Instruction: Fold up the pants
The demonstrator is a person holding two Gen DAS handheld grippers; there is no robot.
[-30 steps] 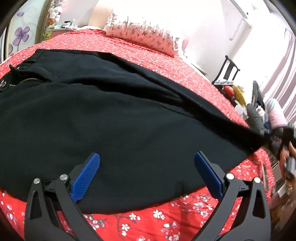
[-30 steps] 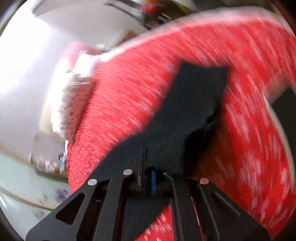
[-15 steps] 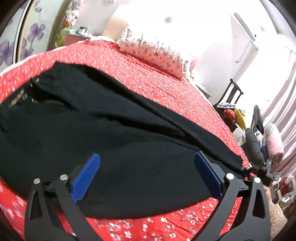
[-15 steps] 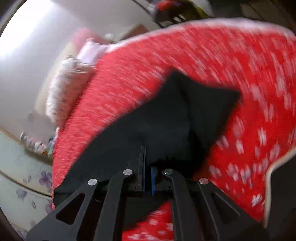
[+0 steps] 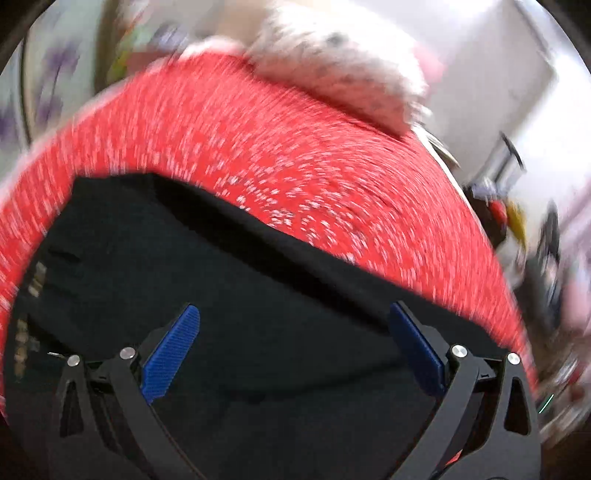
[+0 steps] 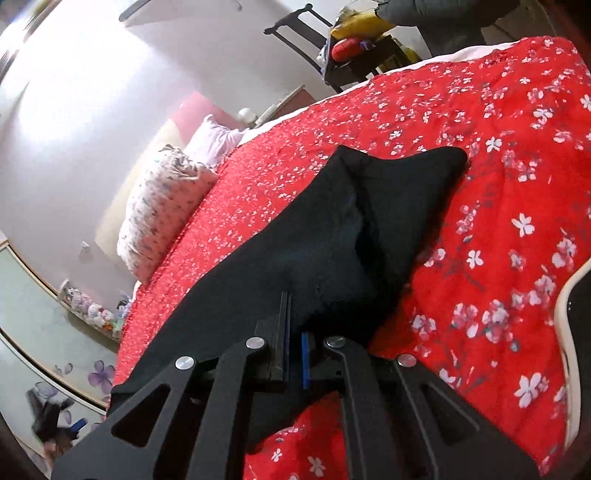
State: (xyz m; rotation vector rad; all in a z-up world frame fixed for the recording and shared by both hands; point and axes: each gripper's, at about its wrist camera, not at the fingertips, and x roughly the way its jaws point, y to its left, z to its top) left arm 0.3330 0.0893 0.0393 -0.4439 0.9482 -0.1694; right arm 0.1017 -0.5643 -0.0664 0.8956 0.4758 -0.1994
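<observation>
Where black pants [image 6: 325, 236] lie, a red floral bedspread [image 6: 498, 155] meets pillows [image 6: 162, 206].

Open room: we see bare red bedspread [image 6: 498, 206] right of the black pants [image 6: 325, 236].
Obstacles: pillow [image 6: 162, 210] at left centre; dark chair [image 6: 306, 40] along the top edge.

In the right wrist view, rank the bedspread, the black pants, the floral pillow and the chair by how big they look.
1. Bedspread
2. Pants
3. Pillow
4. Chair

The pants lie close to the camera and the chair is far off, so these are apparent sizes only.
</observation>
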